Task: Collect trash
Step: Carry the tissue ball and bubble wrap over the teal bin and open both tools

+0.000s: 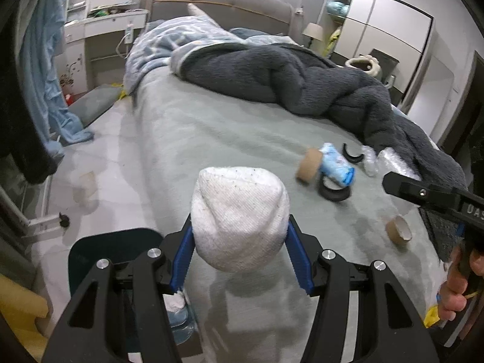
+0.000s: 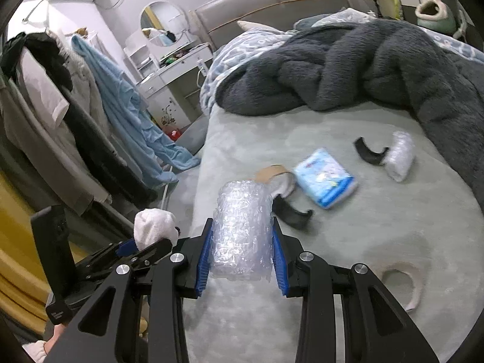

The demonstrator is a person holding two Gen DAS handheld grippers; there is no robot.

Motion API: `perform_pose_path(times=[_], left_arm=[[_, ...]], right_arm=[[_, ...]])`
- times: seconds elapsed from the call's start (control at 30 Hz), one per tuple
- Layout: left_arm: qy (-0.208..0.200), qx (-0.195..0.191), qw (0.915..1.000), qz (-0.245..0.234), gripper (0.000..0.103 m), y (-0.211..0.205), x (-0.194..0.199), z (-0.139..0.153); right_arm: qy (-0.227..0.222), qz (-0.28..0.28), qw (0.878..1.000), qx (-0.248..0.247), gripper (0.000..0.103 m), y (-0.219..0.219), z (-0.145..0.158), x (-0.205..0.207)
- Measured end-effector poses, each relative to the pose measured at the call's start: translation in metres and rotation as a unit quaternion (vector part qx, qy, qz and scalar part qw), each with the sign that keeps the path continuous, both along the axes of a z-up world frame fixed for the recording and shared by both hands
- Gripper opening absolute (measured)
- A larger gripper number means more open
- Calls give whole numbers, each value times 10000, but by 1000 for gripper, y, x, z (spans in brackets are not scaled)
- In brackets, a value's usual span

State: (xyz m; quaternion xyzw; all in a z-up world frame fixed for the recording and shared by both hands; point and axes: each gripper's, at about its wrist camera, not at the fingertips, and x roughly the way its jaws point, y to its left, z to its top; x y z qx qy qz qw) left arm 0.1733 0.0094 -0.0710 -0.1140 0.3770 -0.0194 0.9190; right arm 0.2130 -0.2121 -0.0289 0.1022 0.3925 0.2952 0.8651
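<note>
My left gripper (image 1: 240,233) is shut on a white sock (image 1: 239,217) and holds it above the bed's near left edge; both also show in the right wrist view, the left gripper (image 2: 145,249) with the sock (image 2: 152,225). My right gripper (image 2: 242,242) is shut on a roll of bubble wrap (image 2: 240,230) over the bed. On the grey-green bed sheet (image 2: 378,217) lie a blue tissue pack (image 2: 325,178), cardboard tube rings (image 1: 308,168) (image 1: 399,230), black curved plastic pieces (image 2: 367,151) (image 2: 290,210) and a second bubble wrap piece (image 2: 399,155).
A dark grey fluffy blanket (image 1: 287,75) and a blue patterned duvet (image 1: 169,39) are heaped at the head of the bed. Clothes hang on a rack (image 2: 75,115) at the left. A dark bin (image 1: 99,257) stands on the floor beside the bed.
</note>
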Motion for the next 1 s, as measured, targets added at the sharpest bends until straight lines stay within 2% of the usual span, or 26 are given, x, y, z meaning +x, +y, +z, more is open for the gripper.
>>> perform_pose_path(times=[0.47, 0.63, 1.0], left_arm=[[369, -44, 9974, 621, 60, 70, -23, -17], [630, -16, 9945, 833, 60, 98, -28, -29], [1370, -290, 9842, 1078, 60, 146, -34, -69]], right_arm=[[-219, 692, 9965, -415, 36, 84, 5, -10], [-208, 957, 9937, -552, 36, 115, -1, -12], [-212, 1546, 9838, -882, 36, 178, -18, -20]])
